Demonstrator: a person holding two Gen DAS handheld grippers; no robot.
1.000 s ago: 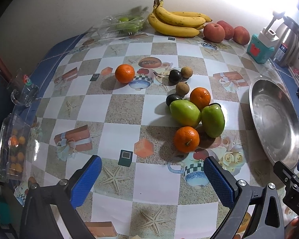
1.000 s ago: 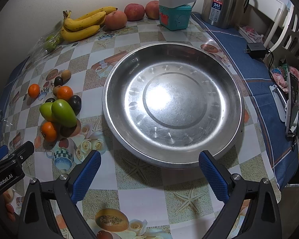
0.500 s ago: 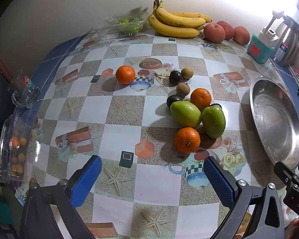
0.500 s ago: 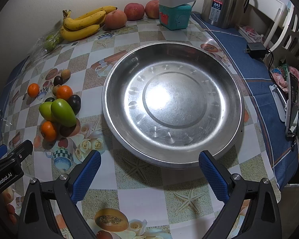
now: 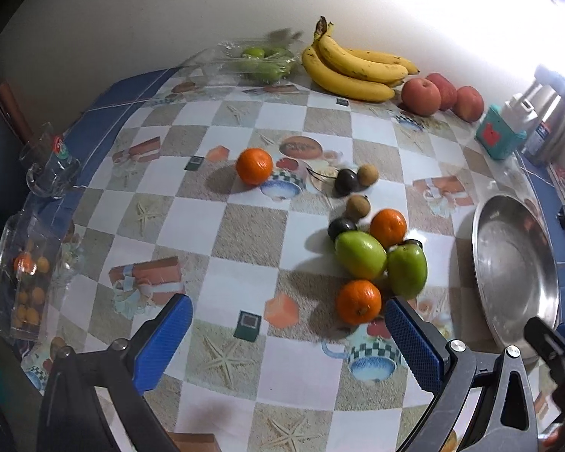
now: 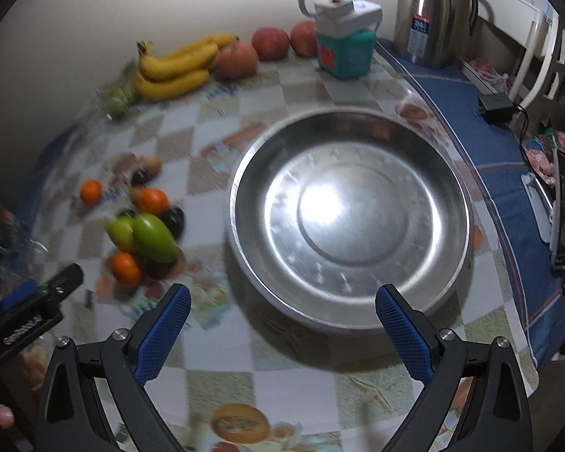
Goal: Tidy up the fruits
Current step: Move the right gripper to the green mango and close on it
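Moved: both views have slid since the earlier frames — the fruit cluster now sits nearer the left gripper (image 5: 286, 335), and the right wrist view is blurred, its pan shifted rightward.
Left fingers: spread wide, holding nothing; the right-hand blue pad (image 5: 412, 342) lies just beside the nearest orange (image 5: 358, 301).
Right fingers: the right gripper (image 6: 282, 329) is spread too, empty, low in the frame before the pan (image 6: 448, 263).
Fruit cluster: centre-right of the left view — two green mangoes (image 5: 361, 255) touching, a second orange (image 5: 388, 228) behind them, small dark and brown fruits around.
Lone orange: a third orange (image 5: 254, 166) stands apart, upper centre.
Back of bench (image 5: 245, 233): bananas (image 5: 354, 67), then apples (image 5: 421, 92) to their right.
Pan: empty, at the right edge of the left view.
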